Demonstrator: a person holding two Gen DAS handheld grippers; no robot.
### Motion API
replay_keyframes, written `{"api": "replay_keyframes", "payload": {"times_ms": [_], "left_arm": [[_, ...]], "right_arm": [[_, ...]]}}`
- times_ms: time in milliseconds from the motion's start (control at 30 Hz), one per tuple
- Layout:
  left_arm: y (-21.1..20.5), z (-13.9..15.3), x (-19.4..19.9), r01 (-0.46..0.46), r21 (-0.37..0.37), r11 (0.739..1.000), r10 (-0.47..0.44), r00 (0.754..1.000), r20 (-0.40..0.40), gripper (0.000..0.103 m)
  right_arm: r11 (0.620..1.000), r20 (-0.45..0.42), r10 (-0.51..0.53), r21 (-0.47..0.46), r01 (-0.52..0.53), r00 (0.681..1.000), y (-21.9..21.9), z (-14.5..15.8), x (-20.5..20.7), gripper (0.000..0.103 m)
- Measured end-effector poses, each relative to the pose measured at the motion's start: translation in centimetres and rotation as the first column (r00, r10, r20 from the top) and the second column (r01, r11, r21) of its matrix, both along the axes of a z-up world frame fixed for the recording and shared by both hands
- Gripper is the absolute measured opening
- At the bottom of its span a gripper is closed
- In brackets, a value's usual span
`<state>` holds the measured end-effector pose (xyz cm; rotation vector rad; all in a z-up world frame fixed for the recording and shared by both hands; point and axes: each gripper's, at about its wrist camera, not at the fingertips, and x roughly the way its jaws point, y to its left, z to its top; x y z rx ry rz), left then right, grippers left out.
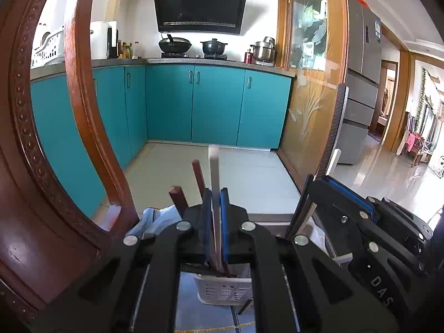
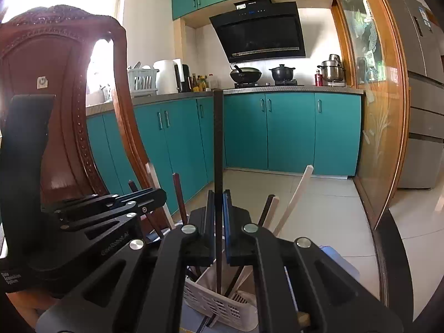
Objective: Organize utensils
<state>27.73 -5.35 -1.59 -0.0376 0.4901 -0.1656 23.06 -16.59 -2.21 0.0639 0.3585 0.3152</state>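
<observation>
- Teal cupboards (image 2: pixel 291 130) and pale floor tiles (image 1: pixel 236 172) filled the kitchen ahead of me, with a carved wooden chair (image 1: pixel 55 138) close on the left
- My left gripper (image 1: pixel 216 216) was pinched tight on a white chopstick (image 1: pixel 214 172), with a brown one (image 1: pixel 198 174) right beside it; I could not tell if that one was pinched too
- My right gripper (image 2: pixel 219 216) was pinched tight on a dark chopstick (image 2: pixel 218 138) that stood straight up
- Both sticks reached down into the white holder basket (image 2: pixel 219 305), where other chopsticks (image 2: pixel 294 197) leaned
- I thought the sticks were light, thin, stiff and a bit slippery, so holding them near the middle seemed best
- Room was tight: my two grippers sat side by side over the small basket, and I thought it could tip
- Up above was open
</observation>
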Motion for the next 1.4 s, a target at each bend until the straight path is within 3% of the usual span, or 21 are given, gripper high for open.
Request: {"api": "replay_keyframes", "payload": {"times_ms": [167, 467, 600, 700, 867, 933, 1000, 1200, 1400], "left_arm": [[0.8, 0.2, -0.8, 0.0, -0.012, 1.0, 0.0, 1.0, 0.017, 0.011], [1.8, 1.3, -4.5, 0.005, -0.031, 1.0, -0.001, 0.989, 0.15, 0.032], [1.9, 0.6, -7.0, -0.007, 0.021, 1.0, 0.002, 0.982, 0.189, 0.05], [2.2, -0.6, -9.1, -0.002, 0.039, 0.999, -0.004, 0.986, 0.167, 0.061], [3.7, -3.8, -14.8, -0.055, 0.066, 0.996, 0.047, 0.992, 0.119, 0.081], [4.3, -4.7, -17.4, -0.082, 0.068, 0.994, 0.074, 0.991, 0.113, 0.093], [4.8, -5.1, -19.7, -0.08, 0.066, 0.995, 0.073, 0.992, 0.101, 0.099], [5.5, -5.4, -26.0, -0.095, 0.029, 0.995, 0.091, 0.99, 0.105, 0.099], [4.5, -4.6, -29.3, -0.067, 0.067, 0.995, 0.058, 0.99, 0.131, 0.099]], "right_arm": [[0.998, 0.048, -0.001, 0.056, -0.002, 0.999, -1.1, 1.5, -1.3, 0.03], [0.984, 0.196, -0.077, 0.174, 0.043, 0.978, -5.3, 4.5, -6.3, 0.063], [0.983, 0.197, -0.14, 0.147, 0.112, 0.97, -6.9, 3.6, -9.5, 0.076], [0.979, 0.152, -0.187, 0.112, 0.171, 0.971, -7.7, 0.8, -13.0, 0.087], [0.97, -0.023, -0.232, 0.06, 0.233, 0.972, -7.6, -5.3, -18.1, 0.092], [0.972, -0.054, -0.23, 0.042, 0.233, 0.972, -7.2, -6.0, -19.4, 0.095], [0.973, -0.059, -0.23, 0.023, 0.232, 0.971, -6.5, -6.1, -21.0, 0.099], [0.972, -0.001, -0.232, -0.028, 0.232, 0.973, -4.5, -4.7, -25.3, 0.1], [0.973, 0.026, -0.224, -0.056, 0.225, 0.974, -3.6, -4.4, -27.1, 0.1]]}}
